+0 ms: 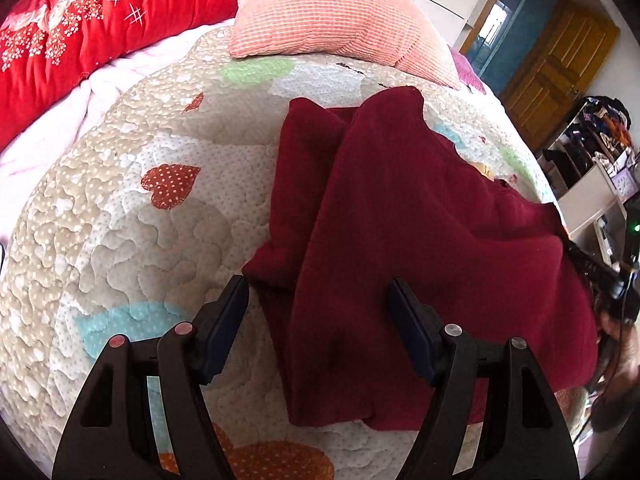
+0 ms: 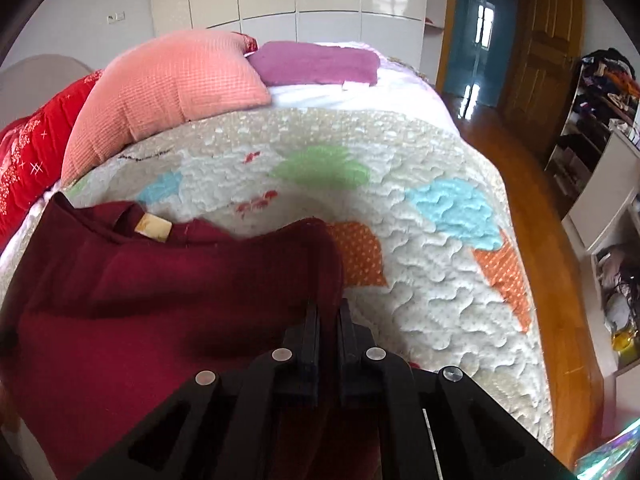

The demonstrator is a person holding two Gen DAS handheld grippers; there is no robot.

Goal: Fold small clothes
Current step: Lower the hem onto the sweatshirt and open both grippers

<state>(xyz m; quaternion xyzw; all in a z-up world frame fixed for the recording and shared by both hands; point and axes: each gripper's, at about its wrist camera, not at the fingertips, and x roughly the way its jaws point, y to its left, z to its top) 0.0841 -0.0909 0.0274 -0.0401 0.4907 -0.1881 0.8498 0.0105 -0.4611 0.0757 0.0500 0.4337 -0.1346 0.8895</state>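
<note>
Black fingers of my left gripper [image 1: 318, 312] are standing spread wide, hovering over the near edge of the maroon garment [image 1: 400, 240] without gripping it. That garment is lying on the quilted bedspread [image 1: 120, 208], partly folded, with 1 long flap draped over another layer and its far end reaching toward the pink pillow [image 1: 332, 12]. Over on my other side, I am pressing my right gripper [image 2: 328, 316] together on a fold of the garment's edge, the cloth bunching between its 2 fingers. A tan label [image 2: 154, 226] is showing at the neckline. Beyond the pillow, a red floral quilt [image 1: 80, 28] is bunching along the bed's far edge, and a purple towel [image 2: 316, 62] is resting near the far corner.
</note>
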